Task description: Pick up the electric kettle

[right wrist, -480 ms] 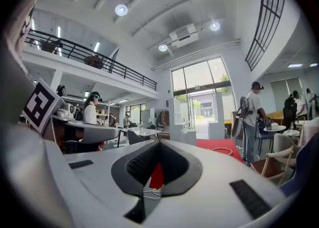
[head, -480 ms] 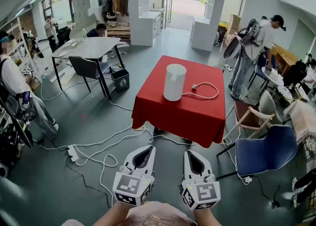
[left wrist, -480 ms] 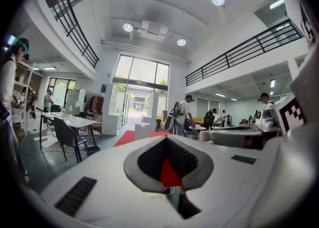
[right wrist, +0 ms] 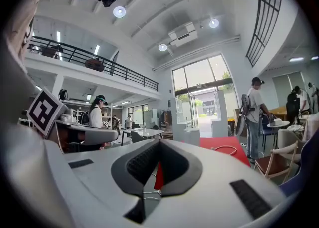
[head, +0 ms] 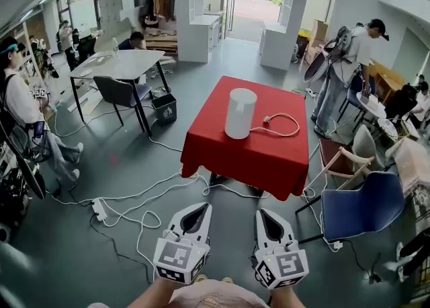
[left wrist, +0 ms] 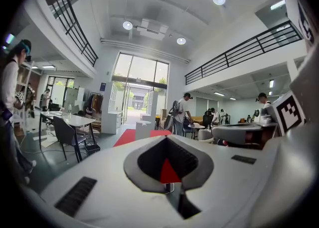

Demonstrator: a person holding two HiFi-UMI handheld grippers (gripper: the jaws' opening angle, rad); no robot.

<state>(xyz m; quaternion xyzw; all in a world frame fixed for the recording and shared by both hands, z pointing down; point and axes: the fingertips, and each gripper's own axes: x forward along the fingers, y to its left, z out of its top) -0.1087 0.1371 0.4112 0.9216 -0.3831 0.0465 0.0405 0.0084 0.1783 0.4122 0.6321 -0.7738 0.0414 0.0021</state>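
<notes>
The white electric kettle (head: 240,113) stands upright on a table under a red cloth (head: 222,148), well ahead of me. Its white cord (head: 279,125) lies looped on the cloth to its right. Low in the head view my left gripper (head: 205,206) and right gripper (head: 261,211) sit side by side, both pointing toward the table, both shut and empty, far short of the kettle. Past the closed tips of the left gripper (left wrist: 167,137), the kettle (left wrist: 143,130) looks small in the distance. From the right gripper (right wrist: 159,142) I see the red cloth (right wrist: 219,145) and the cord (right wrist: 227,148).
White cables and a power strip (head: 134,212) lie on the floor between me and the table. A blue chair (head: 359,209) and a wooden chair (head: 339,159) stand right of it. A grey table with a black chair (head: 121,64) is at the left. People stand at the left (head: 20,111) and right (head: 349,64).
The table and kettle sit slightly lower and nearer in the head view. Both grippers stay shut and have shifted a little. The person at the left has stepped.
</notes>
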